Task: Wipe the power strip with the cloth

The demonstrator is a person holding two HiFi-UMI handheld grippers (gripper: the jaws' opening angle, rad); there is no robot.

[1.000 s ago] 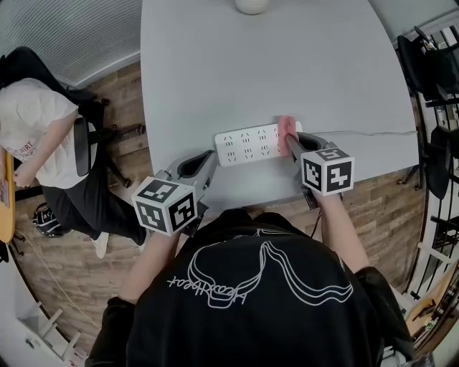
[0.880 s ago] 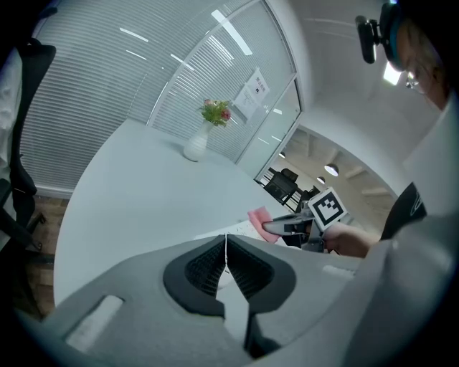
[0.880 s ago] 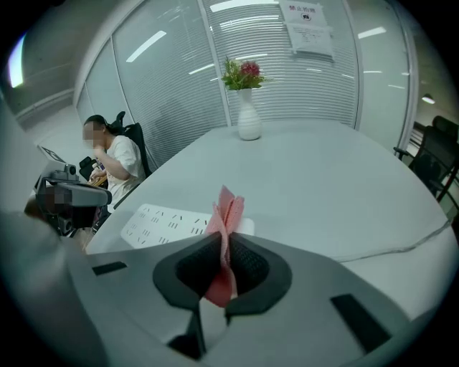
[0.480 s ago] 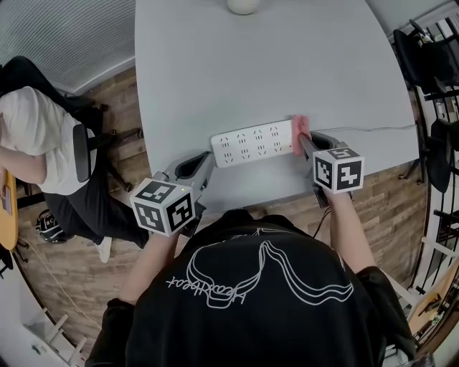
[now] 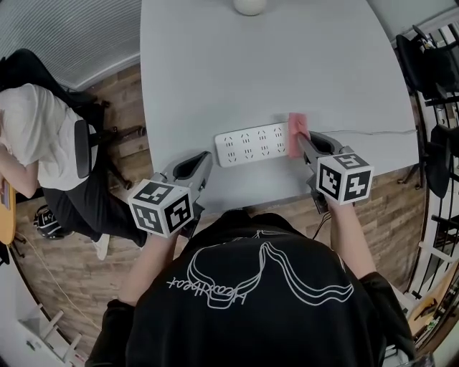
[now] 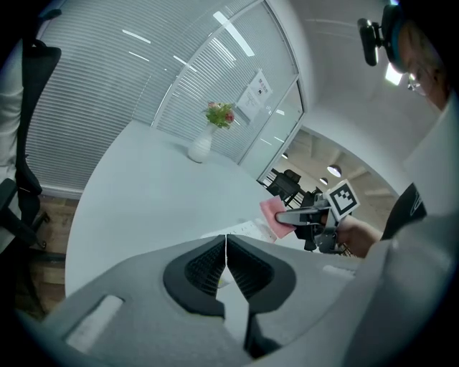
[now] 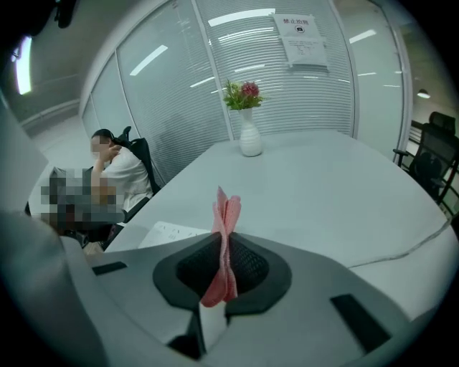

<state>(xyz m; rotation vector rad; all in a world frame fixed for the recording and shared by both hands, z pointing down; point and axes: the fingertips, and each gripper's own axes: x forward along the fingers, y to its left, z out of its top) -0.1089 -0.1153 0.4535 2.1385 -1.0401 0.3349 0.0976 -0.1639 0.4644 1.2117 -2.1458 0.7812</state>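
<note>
A white power strip lies near the front edge of the pale grey table, its white cord trailing off to the right. My right gripper is shut on a folded pink cloth, which rests at the strip's right end. In the right gripper view the pink cloth stands pinched between the jaws, with the power strip just left of them. My left gripper is shut and empty, near the table's front edge, left of the strip. The left gripper view shows the cloth and right gripper ahead.
A white vase with flowers stands at the table's far end; its base shows at the top of the head view. A seated person in a white shirt is left of the table. Black chairs stand at the right.
My right gripper slid the pink cloth a little rightward along the strip's right end and has stayed about there since. The left gripper has barely moved.
</note>
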